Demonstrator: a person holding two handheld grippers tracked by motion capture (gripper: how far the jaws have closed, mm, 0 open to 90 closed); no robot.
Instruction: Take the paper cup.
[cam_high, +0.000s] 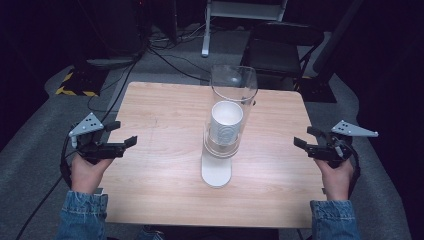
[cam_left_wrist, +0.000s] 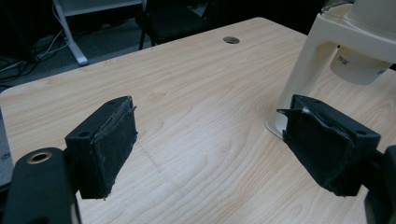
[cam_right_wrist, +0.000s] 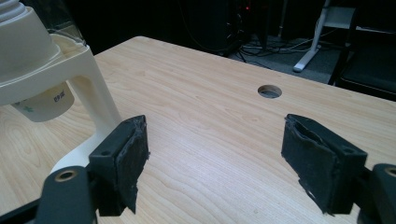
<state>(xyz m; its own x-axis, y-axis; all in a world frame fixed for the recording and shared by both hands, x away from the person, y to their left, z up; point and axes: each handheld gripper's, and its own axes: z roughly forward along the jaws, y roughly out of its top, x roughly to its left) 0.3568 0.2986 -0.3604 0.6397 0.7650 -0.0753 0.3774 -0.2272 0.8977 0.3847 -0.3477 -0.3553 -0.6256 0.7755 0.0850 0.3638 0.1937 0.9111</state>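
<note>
A cup dispenser stands mid-table: a cream stand (cam_high: 216, 170) carries a clear tube (cam_high: 233, 82) with a stack of white paper cups (cam_high: 226, 120) inside. My left gripper (cam_high: 125, 133) hovers over the table's left edge, open and holding nothing. Over the right edge, my right gripper (cam_high: 303, 136) is likewise open with nothing in it. In the left gripper view the jaws (cam_left_wrist: 210, 135) stand wide apart, with the stand (cam_left_wrist: 303, 70) and the lowest cup (cam_left_wrist: 357, 65) ahead at right. The right gripper view shows its jaws (cam_right_wrist: 215, 149) apart, the stand (cam_right_wrist: 88, 79) and cup (cam_right_wrist: 44, 105) at left.
The wooden table (cam_high: 165, 115) has a round cable hole (cam_right_wrist: 269, 91) near its far edge. A dark chair (cam_high: 280, 50) stands behind the table, and cables (cam_high: 170, 60) lie on the grey floor. Yellow-black tape (cam_high: 75, 82) marks the floor at far left.
</note>
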